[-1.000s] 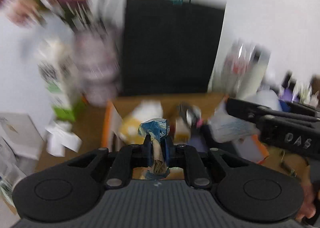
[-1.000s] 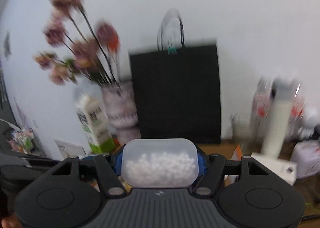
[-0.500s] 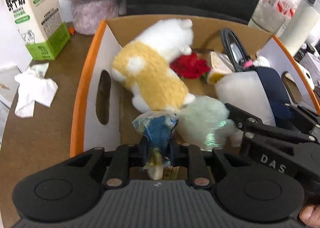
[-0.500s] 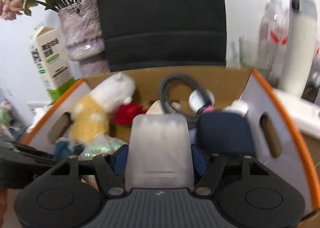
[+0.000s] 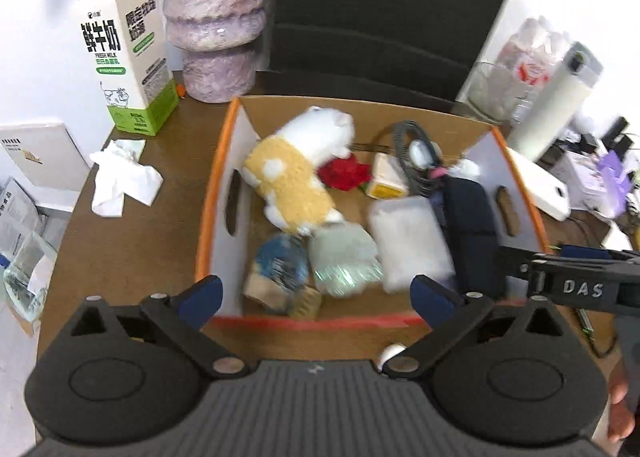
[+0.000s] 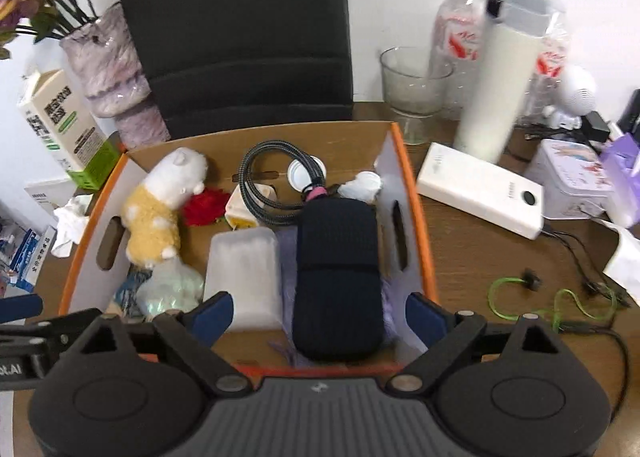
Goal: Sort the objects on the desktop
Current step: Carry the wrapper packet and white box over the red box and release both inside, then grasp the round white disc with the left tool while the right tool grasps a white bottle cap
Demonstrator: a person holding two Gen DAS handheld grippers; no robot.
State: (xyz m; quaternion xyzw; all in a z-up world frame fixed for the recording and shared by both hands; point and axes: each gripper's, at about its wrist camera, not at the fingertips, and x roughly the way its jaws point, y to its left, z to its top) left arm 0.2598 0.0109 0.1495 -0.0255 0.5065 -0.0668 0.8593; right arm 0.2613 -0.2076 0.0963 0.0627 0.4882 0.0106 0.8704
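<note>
An orange-rimmed cardboard box [image 5: 208, 217] holds a yellow-and-white plush [image 5: 296, 173], a coiled cable, a red flower and a dark blue pouch [image 6: 338, 277]. A crumpled blue snack packet [image 5: 280, 265] lies at the box's near left, beside a clear greenish bag [image 5: 344, 261]. My left gripper [image 5: 316, 293] hovers above the near rim, its jaws opening wide with nothing between the pads. A translucent plastic container [image 6: 244, 273] lies flat in the box next to the pouch. My right gripper [image 6: 320, 313] hangs over them, jaws opening, pads touching nothing.
Behind the box stand a milk carton [image 5: 124, 57], a purple vase [image 5: 216, 17] and a black bag [image 5: 380, 9]. A crumpled tissue [image 5: 124, 177] lies left. To the right are a white power bank [image 6: 480, 197], glass bowl [image 6: 412, 85], white bottle [image 6: 496, 89] and green cable [image 6: 560, 301].
Both grippers tipped down over the box. The left let go of the blue packet and the right let go of the translucent container; both items now lie in the box, jaws spread wide.
</note>
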